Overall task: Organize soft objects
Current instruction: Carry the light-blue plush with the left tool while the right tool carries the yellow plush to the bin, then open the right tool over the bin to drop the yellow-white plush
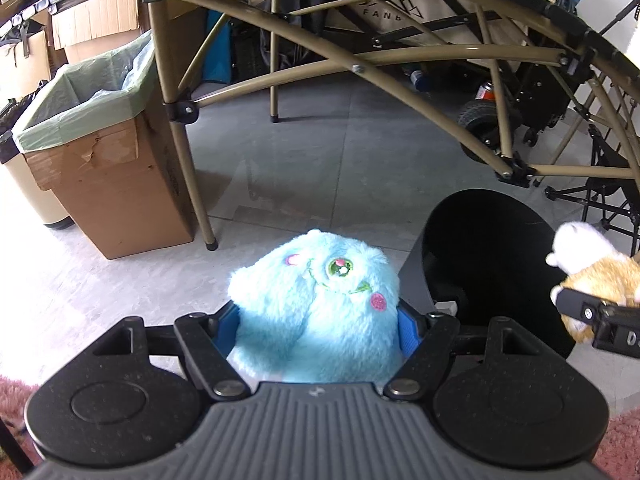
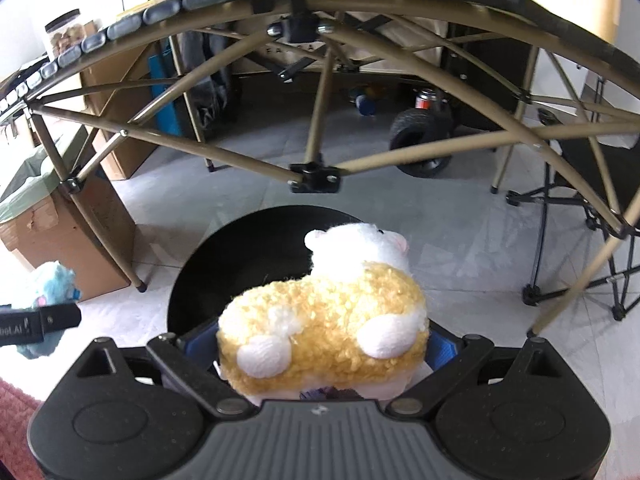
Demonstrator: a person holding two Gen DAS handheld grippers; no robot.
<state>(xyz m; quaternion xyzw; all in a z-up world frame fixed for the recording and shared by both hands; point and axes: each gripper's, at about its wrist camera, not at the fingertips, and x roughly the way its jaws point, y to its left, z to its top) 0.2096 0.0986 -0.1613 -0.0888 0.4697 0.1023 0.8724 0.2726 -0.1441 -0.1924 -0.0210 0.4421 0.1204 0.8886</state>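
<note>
A cardboard box lined with a pale green bag is being seen at the far left of the left wrist view, standing on the grey tiled floor just beside a leg of the tan folding table frame. Lower in the middle of that view, a light blue plush monster with a green eye and pink cheeks is being held by the left gripper, its blue pads being pressed against the toy's two sides, above the floor. To the right of it, a round black bin is being shown with its opening facing up, close beside the blue toy. At the right edge, the right gripper is being seen gripping a yellow and white plush sheep. In the right wrist view, the blue monster is being glimpsed at the left edge with a black finger of the left gripper across it. In the middle, the sheep is being clamped between the blue pads of the right gripper, directly in front of and above the black bin. A black folding chair is being seen at the right, standing on the floor.
</note>
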